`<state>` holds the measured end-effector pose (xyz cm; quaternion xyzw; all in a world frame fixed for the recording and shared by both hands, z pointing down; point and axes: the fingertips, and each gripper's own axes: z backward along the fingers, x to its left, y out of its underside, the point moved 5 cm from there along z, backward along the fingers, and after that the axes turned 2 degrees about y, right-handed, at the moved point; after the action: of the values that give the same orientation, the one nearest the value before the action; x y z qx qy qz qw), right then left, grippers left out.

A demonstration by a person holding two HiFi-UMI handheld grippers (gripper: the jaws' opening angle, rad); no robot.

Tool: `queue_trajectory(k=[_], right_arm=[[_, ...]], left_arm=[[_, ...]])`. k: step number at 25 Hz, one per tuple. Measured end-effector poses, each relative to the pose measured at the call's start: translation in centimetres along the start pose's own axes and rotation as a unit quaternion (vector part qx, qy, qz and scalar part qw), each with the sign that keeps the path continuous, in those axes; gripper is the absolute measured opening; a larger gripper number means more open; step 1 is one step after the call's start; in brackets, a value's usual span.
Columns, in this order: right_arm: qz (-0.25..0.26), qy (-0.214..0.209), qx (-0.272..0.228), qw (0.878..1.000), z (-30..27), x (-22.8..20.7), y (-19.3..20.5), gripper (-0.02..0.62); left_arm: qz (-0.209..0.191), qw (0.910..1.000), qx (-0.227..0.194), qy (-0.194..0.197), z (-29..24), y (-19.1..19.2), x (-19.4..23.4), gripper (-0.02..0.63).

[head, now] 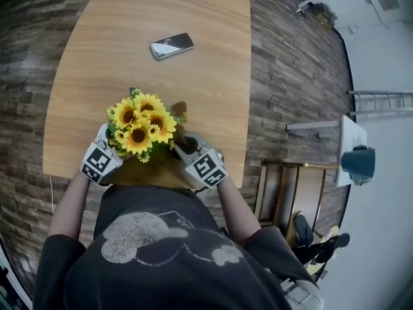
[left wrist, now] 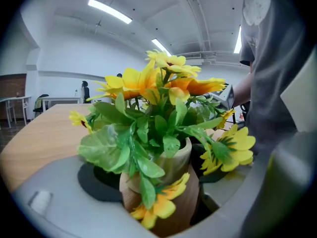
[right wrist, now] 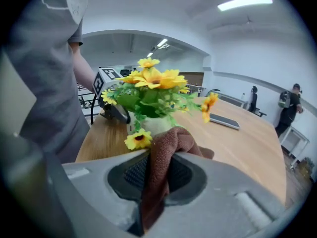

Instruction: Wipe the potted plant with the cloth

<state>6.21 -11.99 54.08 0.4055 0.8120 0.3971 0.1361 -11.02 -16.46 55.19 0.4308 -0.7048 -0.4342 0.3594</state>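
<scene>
The potted plant (head: 139,129), yellow sunflowers in a tan pot (left wrist: 163,202), stands at the near edge of the wooden table (head: 193,70). My left gripper (head: 110,150) reaches in from the left, and its jaws are shut on the pot's sides under the leaves (left wrist: 124,148). My right gripper (right wrist: 161,177) is shut on a brown cloth (right wrist: 168,148), which bunches up past the jaws just short of the pot (right wrist: 153,125) and a low flower. In the head view the right gripper (head: 193,155) sits at the plant's right side. The blooms hide the pot there.
A phone (head: 171,45) lies further out on the table, also visible in the right gripper view as the phone (right wrist: 224,121). My torso is close against the table's near edge. A wooden chair (head: 290,196) and a blue object (head: 359,163) stand on the floor at right.
</scene>
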Motion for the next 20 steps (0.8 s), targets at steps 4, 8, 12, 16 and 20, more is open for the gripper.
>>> queue_trajectory(k=[4,8,12,16,20], right_arm=[[-0.023,0.032,0.002,0.999,0.8,-2.2,1.1,0.046],[-0.022,0.044,0.002,0.999,1.0,-3.5,1.2,0.046],[-0.013,0.044,-0.002,0.999,1.0,-4.6,1.0,0.046],[0.014,0.038,-0.011,0.999,0.5,-6.0,-0.2,0.044],[0.065,0.015,-0.008,0.998,-1.0,-7.1,-1.8,0.046]], left_arm=[[-0.001,1.0000,0.002,-0.005,-0.1,0.1,-0.2,0.466],[0.014,0.9988,-0.003,-0.047,0.5,0.3,0.0,0.497],[0.026,0.9960,-0.002,-0.085,1.8,0.8,0.2,0.497],[0.040,0.9908,-0.004,-0.129,3.4,0.3,1.0,0.497],[0.055,0.9823,-0.006,-0.179,4.6,0.1,1.8,0.495]])
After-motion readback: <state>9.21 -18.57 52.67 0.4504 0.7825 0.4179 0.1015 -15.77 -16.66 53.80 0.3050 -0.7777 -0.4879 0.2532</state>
